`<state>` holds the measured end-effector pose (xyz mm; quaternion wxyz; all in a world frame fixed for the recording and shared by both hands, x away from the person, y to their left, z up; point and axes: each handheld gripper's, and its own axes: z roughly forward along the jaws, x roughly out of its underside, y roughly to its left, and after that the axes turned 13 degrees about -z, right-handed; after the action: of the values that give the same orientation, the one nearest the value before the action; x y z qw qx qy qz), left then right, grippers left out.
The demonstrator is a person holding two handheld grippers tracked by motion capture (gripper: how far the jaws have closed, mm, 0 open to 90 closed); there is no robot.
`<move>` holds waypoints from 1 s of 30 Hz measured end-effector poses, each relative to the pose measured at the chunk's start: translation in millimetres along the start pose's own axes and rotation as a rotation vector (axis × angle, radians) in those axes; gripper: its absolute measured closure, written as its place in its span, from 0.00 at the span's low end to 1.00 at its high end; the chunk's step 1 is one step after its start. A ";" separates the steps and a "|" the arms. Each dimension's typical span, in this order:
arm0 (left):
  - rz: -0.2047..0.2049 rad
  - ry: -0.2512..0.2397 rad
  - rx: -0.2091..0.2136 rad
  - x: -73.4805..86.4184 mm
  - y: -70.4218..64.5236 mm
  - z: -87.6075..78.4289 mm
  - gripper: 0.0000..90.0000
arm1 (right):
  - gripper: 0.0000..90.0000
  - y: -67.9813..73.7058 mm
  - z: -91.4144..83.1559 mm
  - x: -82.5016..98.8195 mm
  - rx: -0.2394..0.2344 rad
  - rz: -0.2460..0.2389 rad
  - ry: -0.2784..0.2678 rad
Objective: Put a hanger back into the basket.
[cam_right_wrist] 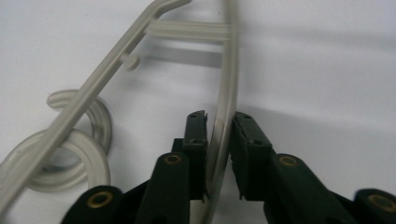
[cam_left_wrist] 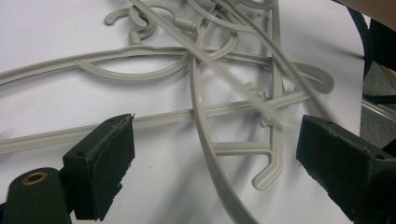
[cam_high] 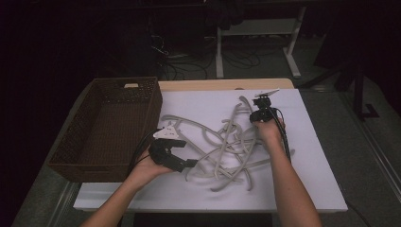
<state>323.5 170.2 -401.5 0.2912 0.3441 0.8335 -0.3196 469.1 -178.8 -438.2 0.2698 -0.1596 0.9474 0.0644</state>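
Note:
A tangle of several grey plastic hangers [cam_high: 227, 146] lies on the white table top [cam_high: 312, 184]. My left gripper [cam_high: 184, 152] sits at the tangle's left edge, jaws open. In the left gripper view those jaws [cam_left_wrist: 215, 154] stand wide apart over the crossing hanger arms [cam_left_wrist: 201, 107], and neither pad touches them. At the far right of the tangle, my right gripper [cam_high: 259, 106] points down at it. The right gripper view shows its jaws [cam_right_wrist: 219, 123] shut on one thin grey hanger arm [cam_right_wrist: 229, 70], which runs up between the pads.
A dark brown wicker basket [cam_high: 90, 171] stands to the left of the white top, beside my left hand. Hanger hooks [cam_right_wrist: 88, 140] curl on the surface left of the right jaws. Desk legs and cables lie beyond the far edge.

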 end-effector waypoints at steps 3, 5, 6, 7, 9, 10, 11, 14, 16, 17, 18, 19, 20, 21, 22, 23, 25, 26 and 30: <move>0.000 0.001 0.000 0.1 0.0 0.1 0.13 | 0.89 0.9 0.9 -1.9 -0.015 -0.013 0.000; 0.001 0.002 -0.001 0.3 0.1 0.4 0.13 | 0.90 2.5 0.5 -3.2 -0.027 -0.027 -0.004; 0.001 0.003 -0.001 0.4 0.1 0.6 0.13 | 0.90 4.0 -0.1 -4.1 -0.026 -0.037 -0.005; 0.000 0.003 0.000 0.6 0.3 0.7 0.13 | 0.90 5.2 -1.0 -5.1 -0.031 -0.045 -0.010; -0.001 0.004 -0.001 1.2 0.8 1.4 0.13 | 0.90 7.6 -3.6 -7.8 -0.042 -0.064 -0.020; 0.002 0.004 0.000 1.3 1.0 1.6 0.13 | 0.90 8.8 -5.2 -9.3 -0.051 -0.073 -0.027; 0.001 0.005 0.000 1.6 1.0 1.8 0.13 | 0.90 10.1 -6.9 -11.0 -0.059 -0.083 -0.036; -0.001 0.005 0.000 2.0 1.3 2.3 0.13 | 0.90 16.6 -13.9 -16.6 -0.074 -0.118 -0.068; 0.000 0.005 -0.001 2.2 1.6 2.8 0.13 | 0.90 22.1 -18.6 -20.5 -0.094 -0.153 -0.088; -0.001 0.006 0.000 2.3 1.7 3.0 0.13 | 0.90 25.9 -20.6 -22.5 -0.110 -0.167 -0.097; -0.001 0.006 0.001 2.4 1.8 3.3 0.13 | 0.90 29.6 -21.7 -24.5 -0.123 -0.187 -0.105; -0.002 0.005 0.001 2.6 1.9 3.5 0.13 | 0.90 34.0 -22.3 -26.5 -0.140 -0.205 -0.112; -0.002 0.006 0.002 2.8 2.0 3.7 0.13 | 0.90 38.8 -22.1 -28.5 -0.152 -0.221 -0.117; -0.002 0.006 0.002 2.8 2.0 3.7 0.13 | 0.90 43.7 -21.4 -30.4 -0.164 -0.248 -0.118; -0.002 0.006 0.001 3.0 2.4 4.0 0.13 | 0.90 49.0 -20.3 -32.2 -0.177 -0.270 -0.121; -0.003 0.007 0.002 3.1 2.5 4.1 0.13 | 0.90 54.6 -19.0 -33.8 -0.189 -0.293 -0.122; -0.003 0.008 0.002 3.3 2.7 4.5 0.13 | 0.90 66.1 -15.6 -36.9 -0.220 -0.341 -0.122; -0.003 0.008 0.003 3.3 2.7 4.7 0.13 | 0.90 72.3 -13.7 -38.2 -0.229 -0.367 -0.121; -0.002 0.012 0.003 3.9 3.0 5.2 0.13 | 0.90 95.1 -6.1 -41.5 -0.281 -0.460 -0.126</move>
<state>324.8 169.5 -408.5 0.2853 0.3455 0.8350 -0.3192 467.3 -79.4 -407.5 0.3110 -0.4022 0.8493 0.1422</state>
